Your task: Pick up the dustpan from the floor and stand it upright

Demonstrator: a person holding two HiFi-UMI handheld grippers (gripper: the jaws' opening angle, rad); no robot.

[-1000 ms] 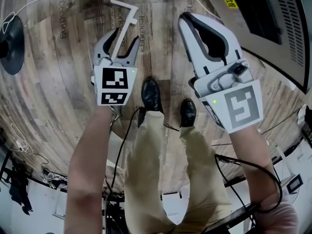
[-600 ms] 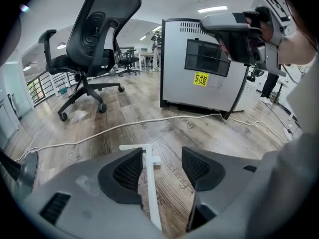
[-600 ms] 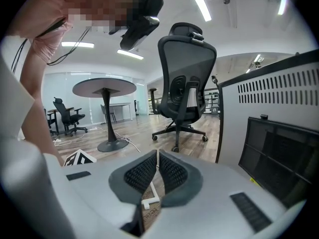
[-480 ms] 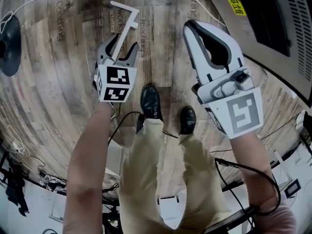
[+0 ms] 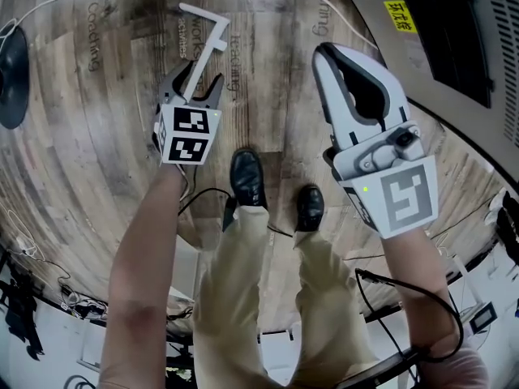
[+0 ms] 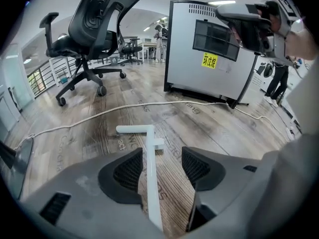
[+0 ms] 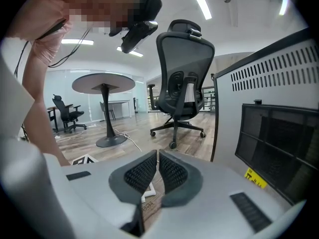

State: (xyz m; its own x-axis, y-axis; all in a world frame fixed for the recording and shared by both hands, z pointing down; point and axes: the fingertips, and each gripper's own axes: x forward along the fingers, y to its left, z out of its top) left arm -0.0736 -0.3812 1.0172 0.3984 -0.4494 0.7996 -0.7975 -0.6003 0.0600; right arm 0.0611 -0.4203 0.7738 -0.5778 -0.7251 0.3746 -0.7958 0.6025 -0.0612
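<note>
1. nearest, low in the middle of the head view, the person's shoes [image 5: 246, 177] stand on the wooden floor [image 5: 97, 152] between the two arms.
2. the left gripper [image 6: 162, 164], left of centre in the head view, has its jaws well apart. the dustpan handle [image 6: 148, 178], a thin white rod, runs between them, closer to the pad on the picture's left, and it is not clamped.
3. the right gripper [image 7: 157, 164], right of centre in the head view, is held up with its pads drawn almost together and nothing between them.
4. the handle ends in a short crossbar [image 5: 203, 12] at the upper left of the head view. the pan is hidden below the left gripper, so i cannot tell how it lies.
5. the step in hand looks like taking hold of the handle. to do it well, centre the rod between the pads before closing and grip square across it so it cannot roll. then raise it with the pan's weight hanging below.
6. farther off in the left gripper view, a white cable [image 6: 99, 114] crosses the middle. an office chair [image 6: 94, 29] stands at the upper left and a grey cabinet [image 6: 209, 54] at the upper right. the lift should stay clear of the cable.
</note>
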